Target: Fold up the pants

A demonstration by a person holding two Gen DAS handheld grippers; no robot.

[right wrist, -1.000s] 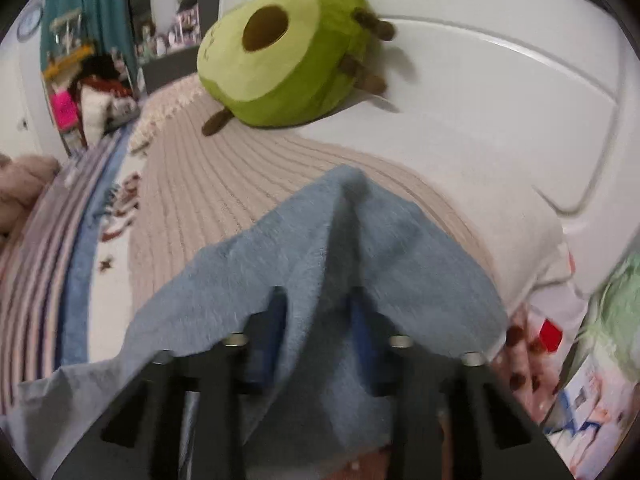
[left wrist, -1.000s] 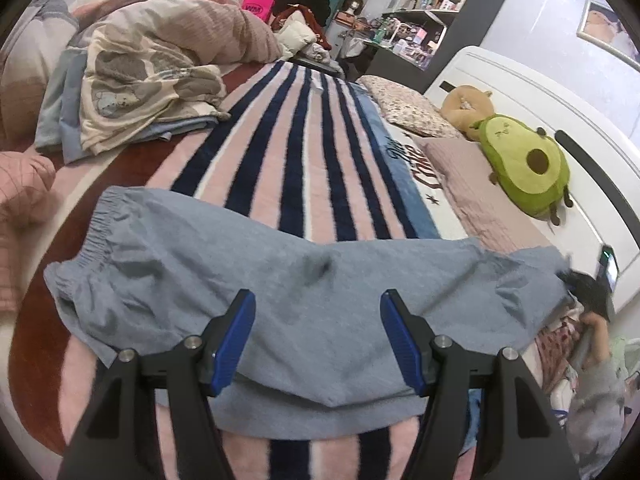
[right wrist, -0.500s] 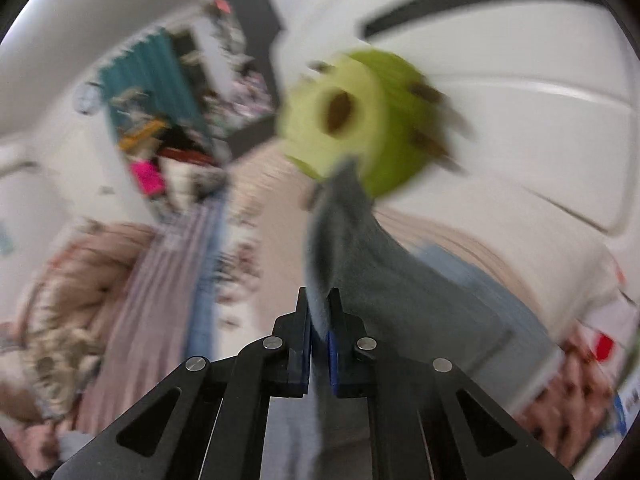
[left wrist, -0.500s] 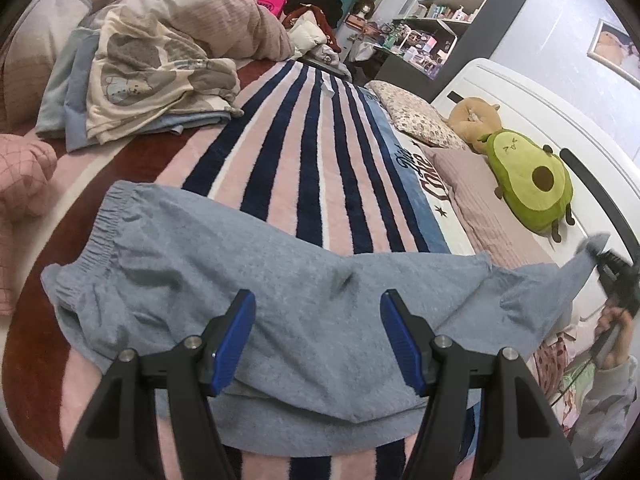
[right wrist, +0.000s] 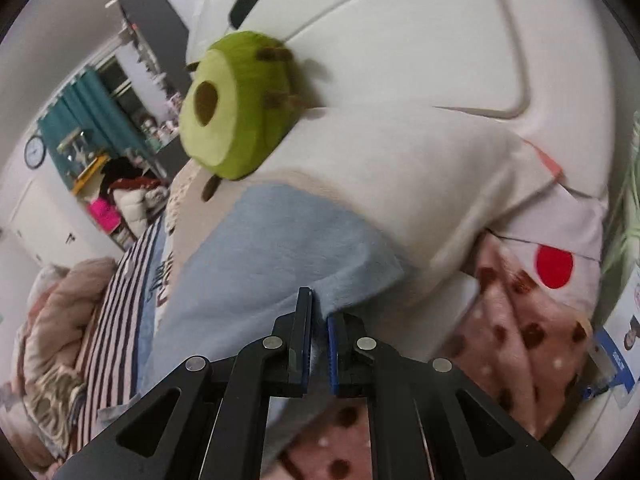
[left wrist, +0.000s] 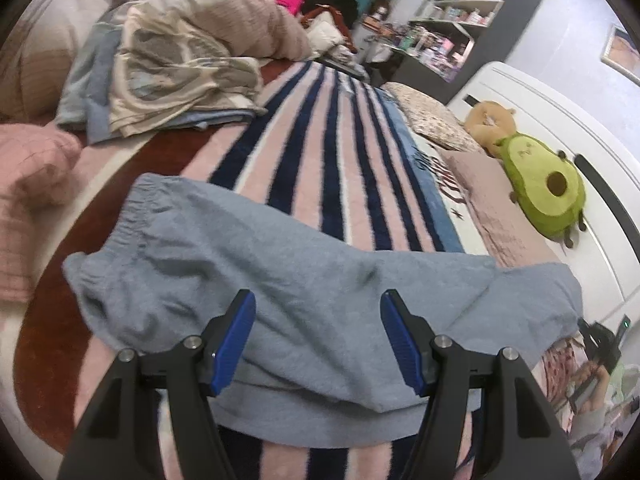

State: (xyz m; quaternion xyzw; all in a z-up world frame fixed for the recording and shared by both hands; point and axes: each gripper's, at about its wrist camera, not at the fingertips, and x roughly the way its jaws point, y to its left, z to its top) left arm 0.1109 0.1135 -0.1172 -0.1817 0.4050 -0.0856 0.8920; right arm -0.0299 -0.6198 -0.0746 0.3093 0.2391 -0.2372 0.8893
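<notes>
Pinching only the hem edge of the pants (right wrist: pixel 276 248), your right gripper (right wrist: pixel 318 320) could slip; your left gripper (left wrist: pixel 318 332) hangs released.

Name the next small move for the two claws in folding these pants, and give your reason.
Probably the right claw, shut on the leg end of the grey pants, should carry it toward the waistband. The left claw hangs open over the middle, and the pants lie flat at full length on the striped blanket.
</notes>
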